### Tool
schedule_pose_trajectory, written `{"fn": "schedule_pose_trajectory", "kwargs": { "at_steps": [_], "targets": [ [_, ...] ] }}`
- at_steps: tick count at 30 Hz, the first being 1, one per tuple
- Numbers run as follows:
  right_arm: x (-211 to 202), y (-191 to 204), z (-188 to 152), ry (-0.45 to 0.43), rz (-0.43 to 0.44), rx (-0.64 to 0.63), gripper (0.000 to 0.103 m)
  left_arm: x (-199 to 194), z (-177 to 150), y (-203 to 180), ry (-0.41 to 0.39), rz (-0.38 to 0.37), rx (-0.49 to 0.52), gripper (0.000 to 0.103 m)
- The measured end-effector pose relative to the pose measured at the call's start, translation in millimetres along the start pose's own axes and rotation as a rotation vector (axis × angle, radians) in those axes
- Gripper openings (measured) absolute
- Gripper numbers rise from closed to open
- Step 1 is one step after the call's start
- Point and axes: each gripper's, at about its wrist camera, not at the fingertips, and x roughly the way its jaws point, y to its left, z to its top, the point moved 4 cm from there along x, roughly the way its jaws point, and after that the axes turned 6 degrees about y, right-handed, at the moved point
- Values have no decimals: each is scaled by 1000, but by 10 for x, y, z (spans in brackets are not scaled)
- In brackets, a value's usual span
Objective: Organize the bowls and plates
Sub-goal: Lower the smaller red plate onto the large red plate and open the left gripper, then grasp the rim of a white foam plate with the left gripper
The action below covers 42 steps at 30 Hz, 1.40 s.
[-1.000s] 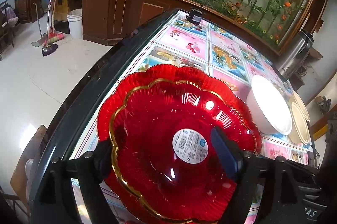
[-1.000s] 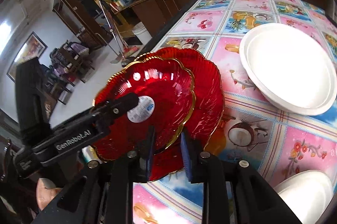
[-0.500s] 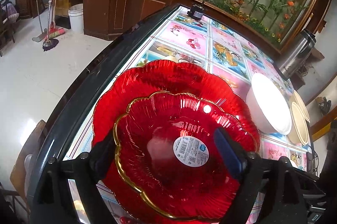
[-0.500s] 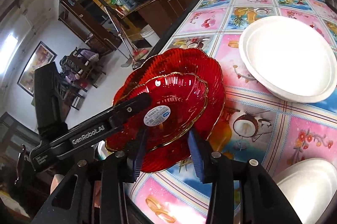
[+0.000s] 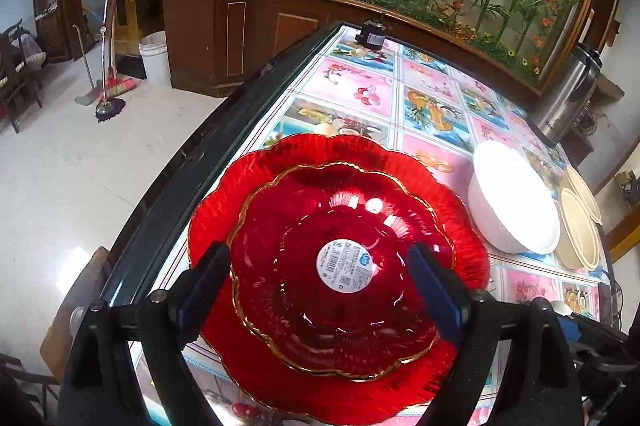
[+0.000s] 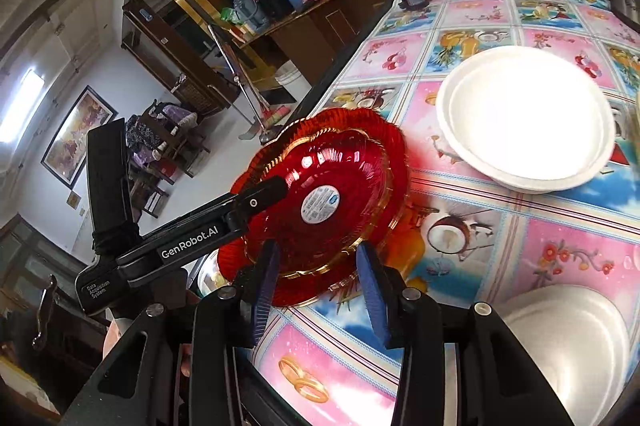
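Note:
A small red glass plate (image 5: 340,290) with a gold rim and a round white sticker lies stacked in a larger red plate (image 5: 336,153) by the table's left edge. My left gripper (image 5: 320,290) is open, its jaws wide on either side of the small plate, not gripping it. In the right wrist view the stacked small plate (image 6: 324,205) sits on the larger plate (image 6: 394,145). My right gripper (image 6: 320,278) is open and empty, just in front of the stack's near rim. The left gripper (image 6: 264,193) reaches over the stack from the left.
A white bowl (image 5: 512,201) and beige bowls (image 5: 576,226) stand right of the red plates. A white plate (image 6: 524,117) and another white dish (image 6: 568,346) sit on the picture tablecloth (image 6: 576,250). A steel flask (image 5: 568,93) stands at the back right. The table's dark edge (image 5: 200,161) runs on the left.
The small red plate has come down to rest in the larger one. My right gripper has opened and pulled back from the rim. My left gripper has drawn back a little.

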Motion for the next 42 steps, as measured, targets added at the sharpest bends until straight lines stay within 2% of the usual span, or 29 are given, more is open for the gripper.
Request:
{"fn": "schedule_pose_trajectory", "kwargs": {
  "at_steps": [10, 14, 19, 25, 30, 33, 35, 36, 38, 40, 42],
  "targets": [
    [-354, -226, -90, -49, -1, 34, 44, -195, -50, -260, -30, 10, 62, 90],
    [-542, -350, -138, -80, -11, 59, 50, -256, -99, -422, -33, -2, 103, 90],
    [-854, -523, -263, -138, -15, 77, 51, -314, -256, -714, -19, -92, 175, 89],
    [-1213, -828, -450, -219, -101, 110, 51, -328, -535, -1132, 24, -229, 294, 89],
    [-1428, -1096, -703, -251, -153, 138, 51, -349, -781, -1384, 38, -291, 366, 89],
    [-1470, -1220, -877, -241, -154, 162, 47, -320, -916, -1528, 53, -297, 413, 89],
    [-1461, -1280, -931, -233, -124, 187, 47, -275, -979, -1560, 65, -285, 426, 86],
    [-1453, -1297, -940, -224, -108, 194, 47, -244, -996, -1569, 73, -278, 428, 81],
    [-1421, -1307, -944, -207, -88, 197, 43, -178, -1029, -1569, 92, -273, 430, 67],
    [-1387, -1292, -951, -195, -77, 189, 37, -116, -1053, -1563, 110, -261, 436, 44],
    [-1342, -1273, -963, -180, -71, 181, 30, -46, -1089, -1569, 137, -264, 444, 32]
  ]
}}
